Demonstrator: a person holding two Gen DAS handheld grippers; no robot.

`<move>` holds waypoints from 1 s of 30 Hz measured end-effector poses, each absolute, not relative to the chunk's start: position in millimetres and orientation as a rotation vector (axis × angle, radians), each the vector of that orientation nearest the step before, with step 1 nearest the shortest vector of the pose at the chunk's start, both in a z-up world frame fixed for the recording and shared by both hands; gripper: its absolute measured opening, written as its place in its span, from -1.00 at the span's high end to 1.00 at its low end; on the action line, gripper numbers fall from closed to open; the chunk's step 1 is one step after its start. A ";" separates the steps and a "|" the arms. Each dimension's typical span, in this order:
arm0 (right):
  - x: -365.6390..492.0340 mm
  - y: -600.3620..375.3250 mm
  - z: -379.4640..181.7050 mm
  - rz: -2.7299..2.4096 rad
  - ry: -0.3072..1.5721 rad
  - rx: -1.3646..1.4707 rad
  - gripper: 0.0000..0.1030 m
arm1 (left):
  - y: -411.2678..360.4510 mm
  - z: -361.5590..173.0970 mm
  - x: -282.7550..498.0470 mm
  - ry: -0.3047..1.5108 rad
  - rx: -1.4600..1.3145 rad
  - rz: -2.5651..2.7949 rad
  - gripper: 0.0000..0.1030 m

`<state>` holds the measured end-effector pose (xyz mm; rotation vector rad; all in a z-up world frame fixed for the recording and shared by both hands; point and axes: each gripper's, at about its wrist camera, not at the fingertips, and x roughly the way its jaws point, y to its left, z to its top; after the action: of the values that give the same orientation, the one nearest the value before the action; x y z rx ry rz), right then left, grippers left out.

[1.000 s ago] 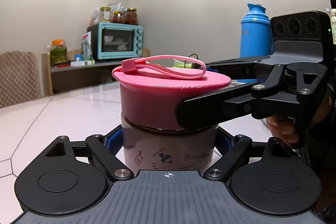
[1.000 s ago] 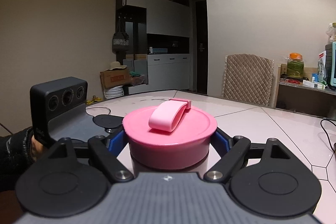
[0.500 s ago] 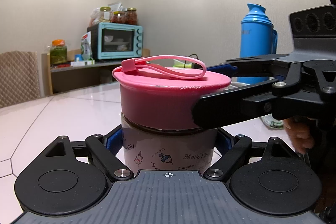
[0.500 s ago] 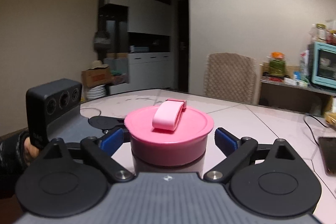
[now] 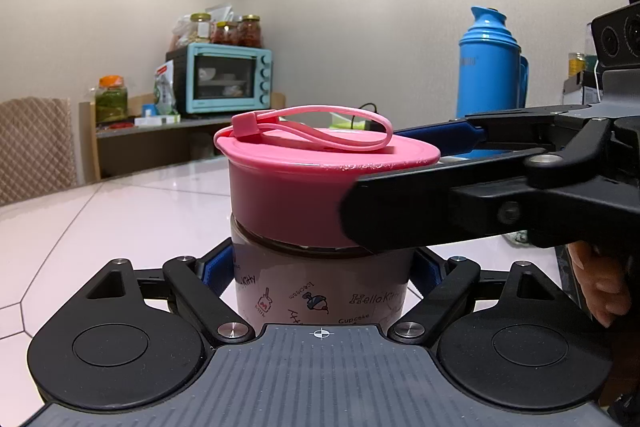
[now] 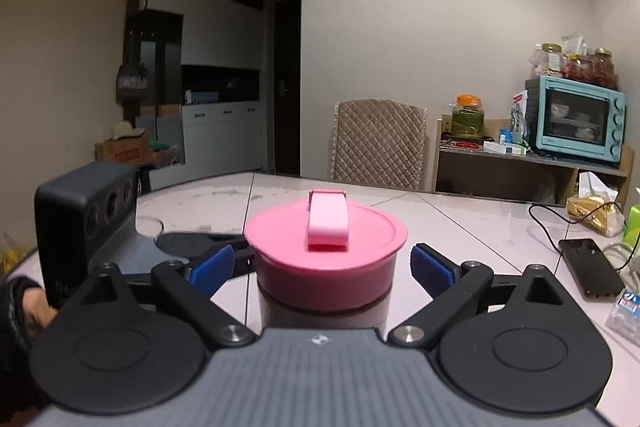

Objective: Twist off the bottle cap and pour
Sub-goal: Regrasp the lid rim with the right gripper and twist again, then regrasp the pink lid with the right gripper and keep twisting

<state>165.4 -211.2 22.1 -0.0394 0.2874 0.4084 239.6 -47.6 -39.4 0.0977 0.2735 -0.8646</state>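
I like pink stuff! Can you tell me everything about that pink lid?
The pink lid is round, looks like smooth plastic, and has a flat top with a lighter pink loop strap lying across it. It sits level on a pale bottle printed with cartoons. The right gripper has just been opening; its blue pads stand off either side, not touching. The left gripper clamps the bottle below.

The cap (image 5: 288, 187) is bright pink, and its strap (image 6: 326, 221) is a lighter pink. The bottle (image 5: 320, 291) is pale with small drawings and black words on it. The right gripper (image 6: 325, 263) is black with blue pads (image 6: 430, 267). The tabletop (image 5: 120, 211) is white with thin dark lines. The little oven (image 6: 576, 117) is light blue-green. The flask (image 5: 490, 67) is bright blue. The chair back (image 6: 378, 143) is tan with a criss-cross pattern.
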 end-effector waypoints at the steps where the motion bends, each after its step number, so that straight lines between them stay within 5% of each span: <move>1: 164.9 -210.2 21.2 0.397 0.287 -0.042 -0.87 | -47.6 -39.3 239.6 0.274 0.098 -0.865 -0.74; 30: 170.3 -197.1 13.5 0.347 0.305 -0.061 -0.65 | -47.8 -39.4 239.5 0.273 0.098 -0.865 -0.75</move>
<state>170.3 -197.1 13.5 -0.0607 0.3051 0.3473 239.5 -47.8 -39.4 0.0984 0.2730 -0.8646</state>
